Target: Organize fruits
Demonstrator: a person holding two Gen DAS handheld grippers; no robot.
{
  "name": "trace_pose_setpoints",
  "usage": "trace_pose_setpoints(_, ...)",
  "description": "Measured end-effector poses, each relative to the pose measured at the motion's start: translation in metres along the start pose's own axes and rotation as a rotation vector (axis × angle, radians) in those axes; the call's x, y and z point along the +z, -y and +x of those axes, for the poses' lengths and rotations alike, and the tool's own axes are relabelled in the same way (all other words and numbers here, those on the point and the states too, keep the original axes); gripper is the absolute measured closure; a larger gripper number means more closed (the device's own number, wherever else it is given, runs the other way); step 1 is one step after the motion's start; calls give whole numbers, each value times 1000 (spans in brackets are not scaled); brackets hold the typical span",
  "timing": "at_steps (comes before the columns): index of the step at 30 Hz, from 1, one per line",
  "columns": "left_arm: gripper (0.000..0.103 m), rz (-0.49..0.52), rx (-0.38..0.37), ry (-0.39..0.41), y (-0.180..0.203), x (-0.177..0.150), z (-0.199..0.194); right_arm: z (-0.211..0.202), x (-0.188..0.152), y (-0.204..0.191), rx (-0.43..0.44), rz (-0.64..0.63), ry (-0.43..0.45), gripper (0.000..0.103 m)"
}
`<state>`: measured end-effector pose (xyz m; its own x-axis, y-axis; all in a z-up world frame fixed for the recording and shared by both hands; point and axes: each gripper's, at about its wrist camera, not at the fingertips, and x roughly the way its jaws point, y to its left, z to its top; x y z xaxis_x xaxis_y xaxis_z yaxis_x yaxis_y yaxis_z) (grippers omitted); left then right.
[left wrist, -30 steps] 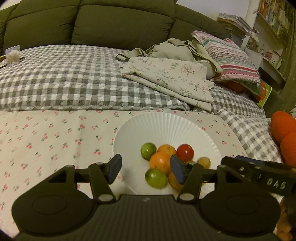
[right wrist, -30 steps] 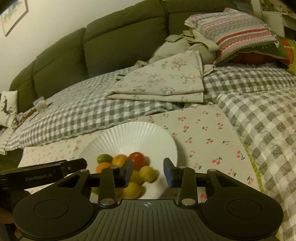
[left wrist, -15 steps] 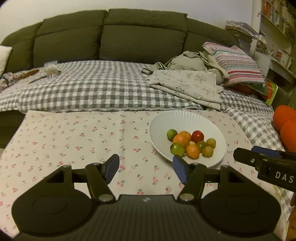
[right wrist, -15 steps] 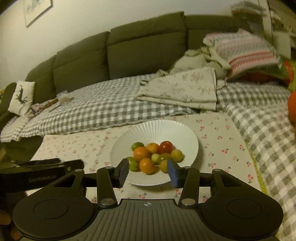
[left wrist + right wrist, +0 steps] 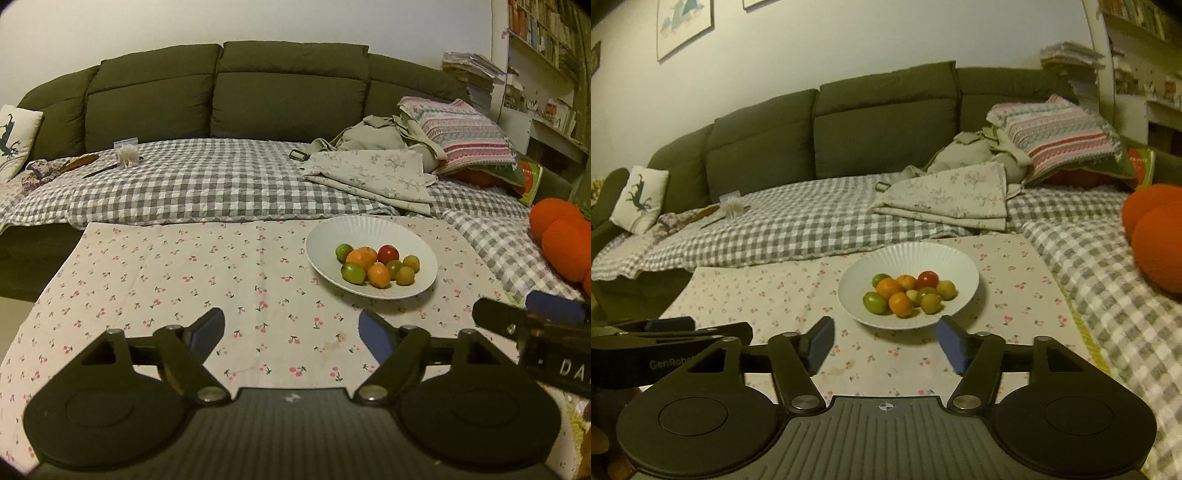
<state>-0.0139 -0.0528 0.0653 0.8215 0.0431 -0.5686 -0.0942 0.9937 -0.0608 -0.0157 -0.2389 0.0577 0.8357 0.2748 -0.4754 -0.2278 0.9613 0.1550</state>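
A white ribbed plate (image 5: 369, 229) (image 5: 908, 254) sits on the cherry-print cloth (image 5: 184, 280) and holds several small fruits: oranges (image 5: 362, 257) (image 5: 889, 288), green ones (image 5: 352, 272) (image 5: 874, 302), a red one (image 5: 388, 254) (image 5: 928, 278) and yellowish ones (image 5: 405, 275) (image 5: 946, 288). My left gripper (image 5: 291, 334) is open and empty, well short of the plate and to its left. My right gripper (image 5: 884, 345) is open and empty, just in front of the plate. Each gripper shows at the edge of the other's view.
A dark green sofa (image 5: 288, 88) with a grey checked blanket (image 5: 207, 184) lies behind the cloth. Folded floral fabric (image 5: 373, 173), a striped pillow (image 5: 461, 129) and an orange plush cushion (image 5: 565, 240) are at the right. A bookshelf (image 5: 543, 55) stands far right.
Both grippers have drawn back and up from the plate, so it now looks smaller and farther. Both stay open and empty. The fruits have not moved.
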Motion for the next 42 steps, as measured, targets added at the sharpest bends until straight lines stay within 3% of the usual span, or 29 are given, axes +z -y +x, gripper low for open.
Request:
trace_pose_setpoints(4,11,1,18,18,1,-7,-7,-10,-8,-3,-3,-1,10,23)
trace_pose_setpoints(8,7,15,26,10,0,-14,-9,-16,-14,-5,-12,3,8,5)
trace_pose_setpoints(12,2,16,38,16,-1,-17,-9,-19,-15,-7,-18,-25,28,1)
trace_pose_setpoints(42,1,5,65,-3,-4,-22,2,-6,-21,-5,-9,-18,3,0)
